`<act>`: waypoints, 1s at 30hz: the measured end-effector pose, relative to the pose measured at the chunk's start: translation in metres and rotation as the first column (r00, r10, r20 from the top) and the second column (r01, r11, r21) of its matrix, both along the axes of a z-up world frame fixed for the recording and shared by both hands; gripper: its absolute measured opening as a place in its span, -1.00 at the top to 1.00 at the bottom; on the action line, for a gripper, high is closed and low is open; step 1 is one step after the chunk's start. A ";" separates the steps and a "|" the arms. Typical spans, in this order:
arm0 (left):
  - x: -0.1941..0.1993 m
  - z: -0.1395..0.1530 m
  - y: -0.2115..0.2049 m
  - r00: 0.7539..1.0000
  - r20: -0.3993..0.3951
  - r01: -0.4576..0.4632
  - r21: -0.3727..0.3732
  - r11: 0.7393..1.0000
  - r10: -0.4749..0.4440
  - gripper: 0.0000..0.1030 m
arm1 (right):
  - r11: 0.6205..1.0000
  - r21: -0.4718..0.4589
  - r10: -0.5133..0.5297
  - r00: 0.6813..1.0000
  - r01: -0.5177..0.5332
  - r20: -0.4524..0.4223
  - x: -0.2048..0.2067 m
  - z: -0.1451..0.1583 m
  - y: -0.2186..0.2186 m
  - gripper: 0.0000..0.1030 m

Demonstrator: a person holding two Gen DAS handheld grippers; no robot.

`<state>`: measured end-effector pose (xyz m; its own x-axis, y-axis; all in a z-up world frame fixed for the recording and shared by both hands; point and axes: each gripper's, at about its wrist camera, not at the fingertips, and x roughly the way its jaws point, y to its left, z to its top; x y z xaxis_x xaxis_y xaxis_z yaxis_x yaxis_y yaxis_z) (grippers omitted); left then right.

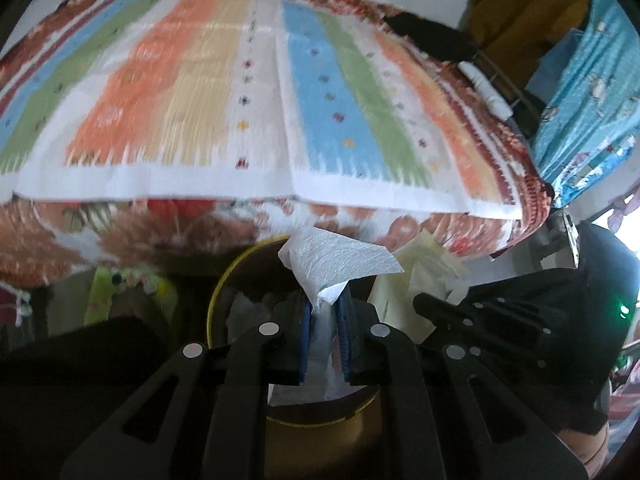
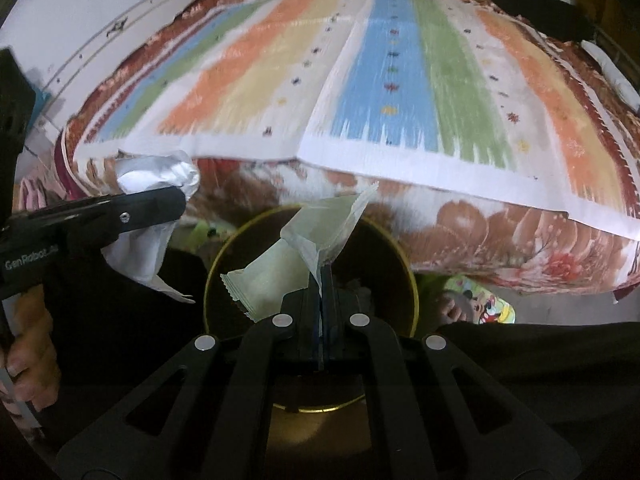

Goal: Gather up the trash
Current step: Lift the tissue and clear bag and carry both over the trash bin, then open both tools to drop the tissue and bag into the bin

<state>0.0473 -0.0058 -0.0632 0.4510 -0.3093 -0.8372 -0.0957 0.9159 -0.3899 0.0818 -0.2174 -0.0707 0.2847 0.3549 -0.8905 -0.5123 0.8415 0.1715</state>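
My left gripper (image 1: 326,304) is shut on a crumpled white tissue (image 1: 336,260), which sticks up from between the blue pads (image 1: 306,320). It hangs over a round bin with a yellow rim (image 1: 214,292) that holds some white scraps. My right gripper (image 2: 323,276) is shut on a pale, translucent snack wrapper (image 2: 320,232), above the dark mouth of the same bin (image 2: 412,280). In the right wrist view the left gripper (image 2: 180,200) comes in from the left with the tissue (image 2: 156,172). In the left wrist view the right gripper (image 1: 420,302) and its wrapper (image 1: 420,268) are just to the right.
A bed with a striped, many-coloured cloth (image 2: 360,80) fills the view behind the bin. A black item (image 1: 432,36) lies at the bed's far right, beside a blue patterned curtain (image 1: 580,100). A colourful cartoon item (image 2: 484,304) lies on the floor to the bin's right. A hand (image 2: 32,352) grips the left handle.
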 end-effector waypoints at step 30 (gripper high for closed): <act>0.007 -0.019 0.012 0.991 -0.113 -0.079 -0.057 0.995 0.072 -0.25 | 0.995 0.093 -0.034 0.994 0.044 -0.104 0.009 -0.002 -0.004 0.03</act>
<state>0.0543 0.0066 -0.0824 0.3810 -0.3300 -0.8637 -0.2094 0.8791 -0.4282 0.0911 -0.2212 -0.0723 0.2094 0.4293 -0.8786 -0.4553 0.8379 0.3010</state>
